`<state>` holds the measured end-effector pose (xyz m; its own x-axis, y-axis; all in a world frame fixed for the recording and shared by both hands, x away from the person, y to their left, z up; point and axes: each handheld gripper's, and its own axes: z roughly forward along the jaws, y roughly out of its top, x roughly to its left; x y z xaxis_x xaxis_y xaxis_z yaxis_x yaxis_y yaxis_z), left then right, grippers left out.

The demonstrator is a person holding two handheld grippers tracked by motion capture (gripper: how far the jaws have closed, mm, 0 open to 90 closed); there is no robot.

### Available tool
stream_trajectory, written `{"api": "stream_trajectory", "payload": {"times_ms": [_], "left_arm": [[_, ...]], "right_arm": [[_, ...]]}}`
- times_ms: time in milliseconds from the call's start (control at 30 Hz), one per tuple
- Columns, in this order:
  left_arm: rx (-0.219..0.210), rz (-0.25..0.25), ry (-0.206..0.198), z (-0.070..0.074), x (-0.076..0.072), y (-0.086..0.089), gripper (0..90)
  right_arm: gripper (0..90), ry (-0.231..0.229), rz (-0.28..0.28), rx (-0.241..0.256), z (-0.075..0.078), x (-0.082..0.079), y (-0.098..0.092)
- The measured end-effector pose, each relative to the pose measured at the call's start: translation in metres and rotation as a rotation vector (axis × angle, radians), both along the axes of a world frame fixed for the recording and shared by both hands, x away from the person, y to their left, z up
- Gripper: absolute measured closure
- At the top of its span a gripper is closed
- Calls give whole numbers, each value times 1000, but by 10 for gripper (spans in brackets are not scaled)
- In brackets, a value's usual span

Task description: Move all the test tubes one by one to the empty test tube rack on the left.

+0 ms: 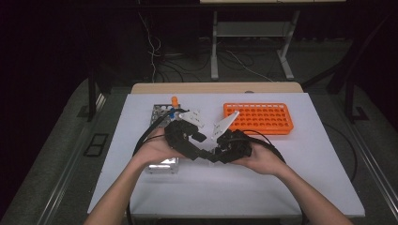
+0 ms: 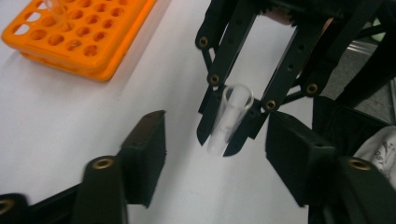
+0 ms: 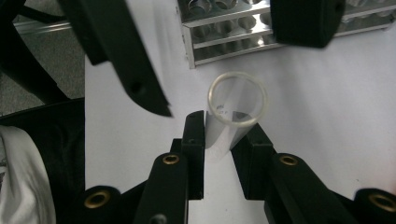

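While the right hand-held gripper pinches a clear plastic tube near its closed lower end, the left hand-held gripper stands spread wide, its two jaws either side of the tube and not touching it. The tube sits over the bare white table, between the orange rack at the far right and the metal rack on the left side, with its open mouth tilted toward the left hand-held gripper. This looks like a hand-over from right to left. To do it well, I judge that the left jaws should close on the free upper part of the tube, clear of the right jaws, squarely across its round wall so it cannot roll out. The right grip ought to let go only once the left one is firm. Thin plastic like this probably flexes, so a gentle squeeze is wiser, and the tube's axis should stay steady throughout.
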<state>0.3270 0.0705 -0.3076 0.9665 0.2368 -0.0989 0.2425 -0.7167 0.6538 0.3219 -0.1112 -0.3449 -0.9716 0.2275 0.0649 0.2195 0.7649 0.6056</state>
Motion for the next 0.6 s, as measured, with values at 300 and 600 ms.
{"api": "stream_trajectory", "payload": {"times_ms": [300,600], "left_arm": [[12,-64,25,-2,0,-5,551],[25,-80,28,-4,-1,-9,704]], "right_arm": [[747,0,19,-8,-3,-3,9],[747,-5,29,1,-5,-5,12]]}}
